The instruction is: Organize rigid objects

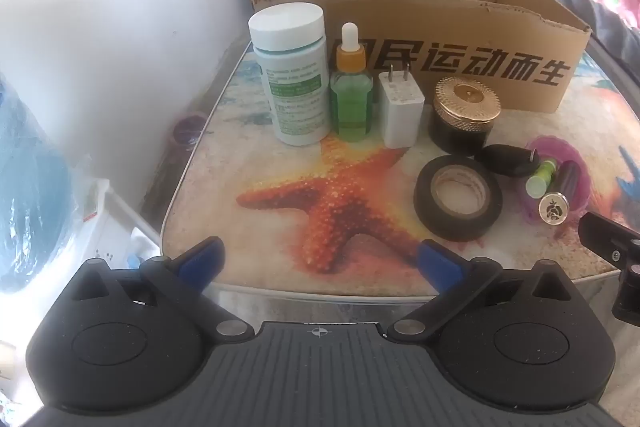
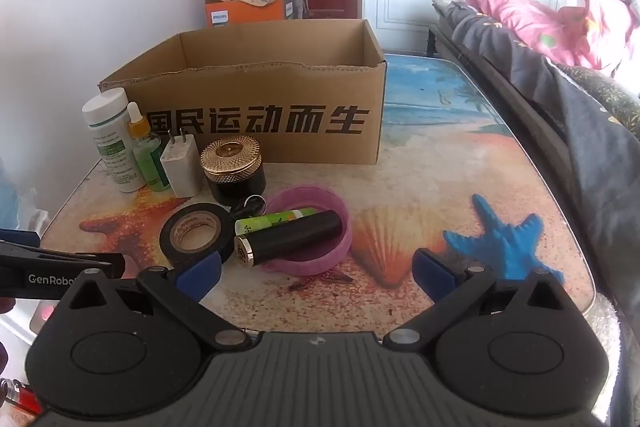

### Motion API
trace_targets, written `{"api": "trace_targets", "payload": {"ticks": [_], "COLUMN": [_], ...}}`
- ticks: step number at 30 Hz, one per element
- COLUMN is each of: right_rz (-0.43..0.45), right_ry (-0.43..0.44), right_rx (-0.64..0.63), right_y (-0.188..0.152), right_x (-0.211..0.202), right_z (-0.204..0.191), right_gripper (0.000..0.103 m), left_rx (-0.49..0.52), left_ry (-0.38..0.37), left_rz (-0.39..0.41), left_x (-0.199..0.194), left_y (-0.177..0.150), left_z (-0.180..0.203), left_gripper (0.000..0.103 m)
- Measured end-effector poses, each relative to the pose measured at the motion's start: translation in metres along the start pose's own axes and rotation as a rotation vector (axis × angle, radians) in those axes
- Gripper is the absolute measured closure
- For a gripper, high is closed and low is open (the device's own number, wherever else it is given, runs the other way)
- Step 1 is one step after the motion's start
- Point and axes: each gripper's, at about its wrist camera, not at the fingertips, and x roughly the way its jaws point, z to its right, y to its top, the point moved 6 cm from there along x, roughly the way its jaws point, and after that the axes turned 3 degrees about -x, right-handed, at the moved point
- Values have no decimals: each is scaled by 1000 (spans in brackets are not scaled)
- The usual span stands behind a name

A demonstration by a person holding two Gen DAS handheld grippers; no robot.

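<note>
— Nothing has gone in yet, as far as I can see. The open brown cardboard box (image 2: 256, 115) with black lettering stands at the upper middle of the frame on the table (image 2: 440, 167) with its beach-print top, and what shows of its inside looks bare, though its floor is hidden from here.

— And the grippers?

— Both spread wide and holding nothing. The left gripper (image 1: 320, 259) hangs low in its frame over the orange starfish print; the right gripper (image 2: 318, 277) sits low centre, just short of the pink plastic ring (image 2: 336, 239).

— What is waiting?

— A row in front of the box: white round pill bottle (image 1: 290, 75), green dropper bottle (image 1: 352, 95), white plug charger (image 1: 400, 107), black jar with a gold lid (image 1: 464, 115). Nearer, a black roll of tape (image 1: 458, 199), and a green tube (image 2: 272, 219) and black cylinder (image 2: 288, 237) lying across the ring.

— So the first pick?

— I'd judge so. The right gripper needs to ease forward, straddle the black cylinder, close, then lift over the box wall.
</note>
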Motion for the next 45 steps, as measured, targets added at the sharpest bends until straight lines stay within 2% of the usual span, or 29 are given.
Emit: {"api": "trace_targets", "payload": {"ticks": [45], "right_rz": [17], "right_ry": [12], "right_rx": [12], "right_y": [3], "right_x": [-3], "right_z": [0], "right_gripper": [0], "left_rx": [7], "left_ry": [-2], "left_rz": [-20], "left_x": [4], "left_y": [-3], "left_z": [1], "left_gripper": [0]}}
